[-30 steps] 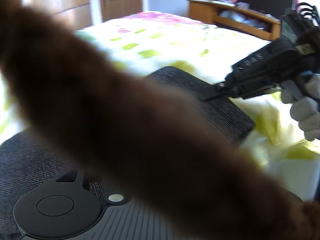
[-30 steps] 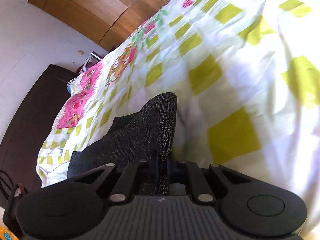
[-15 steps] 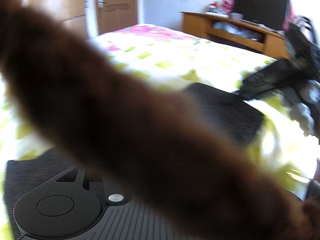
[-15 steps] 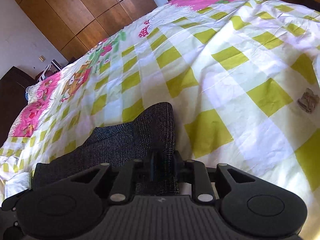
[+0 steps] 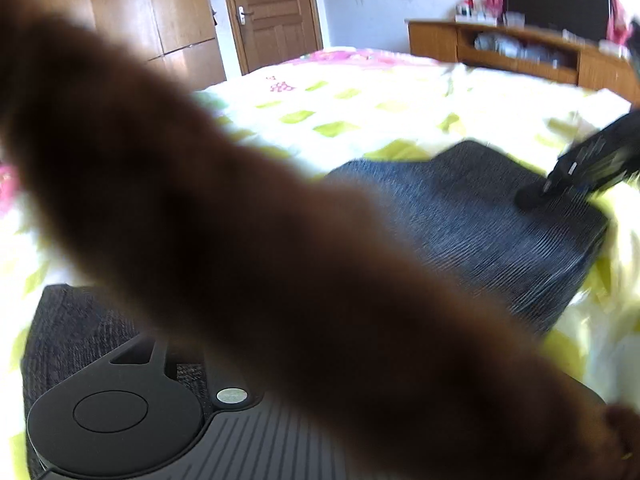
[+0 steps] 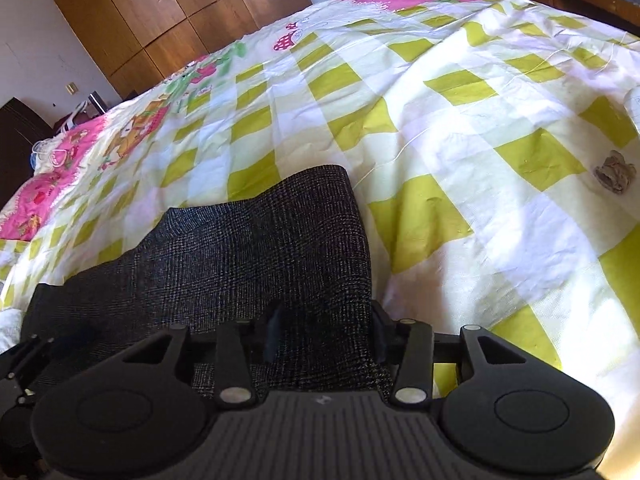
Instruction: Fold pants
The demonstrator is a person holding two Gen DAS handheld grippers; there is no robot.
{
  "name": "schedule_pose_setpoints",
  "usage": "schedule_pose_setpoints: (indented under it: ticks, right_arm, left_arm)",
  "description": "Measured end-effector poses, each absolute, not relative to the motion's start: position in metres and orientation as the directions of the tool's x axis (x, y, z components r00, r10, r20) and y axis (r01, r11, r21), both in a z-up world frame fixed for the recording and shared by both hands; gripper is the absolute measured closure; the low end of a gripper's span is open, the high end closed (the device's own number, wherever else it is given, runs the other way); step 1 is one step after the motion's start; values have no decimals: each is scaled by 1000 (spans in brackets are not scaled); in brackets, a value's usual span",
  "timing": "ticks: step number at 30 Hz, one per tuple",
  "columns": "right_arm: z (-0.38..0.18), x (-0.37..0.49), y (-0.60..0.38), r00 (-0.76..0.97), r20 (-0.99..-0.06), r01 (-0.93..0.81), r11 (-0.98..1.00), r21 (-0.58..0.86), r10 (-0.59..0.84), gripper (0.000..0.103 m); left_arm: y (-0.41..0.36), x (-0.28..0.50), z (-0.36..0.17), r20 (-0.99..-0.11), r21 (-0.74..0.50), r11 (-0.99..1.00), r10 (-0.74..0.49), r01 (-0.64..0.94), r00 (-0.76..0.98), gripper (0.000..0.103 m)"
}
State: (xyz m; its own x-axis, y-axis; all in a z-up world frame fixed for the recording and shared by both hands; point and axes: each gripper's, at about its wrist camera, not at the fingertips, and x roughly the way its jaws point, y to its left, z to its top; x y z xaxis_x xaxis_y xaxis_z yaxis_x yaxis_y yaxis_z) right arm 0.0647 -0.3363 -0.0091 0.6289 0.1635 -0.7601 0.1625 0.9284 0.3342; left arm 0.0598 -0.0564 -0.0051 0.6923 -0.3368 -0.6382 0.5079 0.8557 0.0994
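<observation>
Dark grey checked pants lie on a bed with a yellow-green checked quilt. In the right wrist view my right gripper has its fingers apart, with the pants' near edge lying between them. In the left wrist view the pants stretch from near left to far right, and the right gripper rests at their far end. A blurred brown furry strap hangs across the lens and hides my left gripper's fingers; only its left base shows over the fabric.
A small crumpled brownish scrap lies on the quilt at the right. Wooden wardrobes and a door stand beyond the bed. A wooden TV cabinet stands at the far right.
My right gripper has opened and let the pants' end down onto the bed. Both views swung round, showing the pants lying flatter and wider.
</observation>
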Motion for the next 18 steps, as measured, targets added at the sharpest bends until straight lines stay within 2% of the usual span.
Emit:
schedule_pose_setpoints:
  ticks: [1, 2, 4, 10, 18]
  right_arm:
    - [-6, 65, -337, 627, -761, 172, 923, 344, 167, 69]
    - [-2, 64, -338, 630, -757, 178, 917, 358, 173, 73]
    - [9, 60, -339, 644, -744, 180, 911, 372, 177, 75]
    - [54, 50, -315, 709, -666, 110, 896, 430, 233, 76]
    - [99, 57, -246, 726, -622, -28, 915, 402, 295, 76]
  left_arm:
    - [-55, 59, -6, -639, 85, 861, -338, 501, 691, 50]
    - [-55, 60, -8, -648, 79, 863, -336, 499, 684, 50]
    - [-59, 55, -14, -632, 118, 854, -328, 506, 702, 50]
    - [-55, 50, -13, -633, 82, 841, -371, 535, 680, 51]
    - [-36, 46, -1, -605, 52, 847, -394, 529, 692, 50]
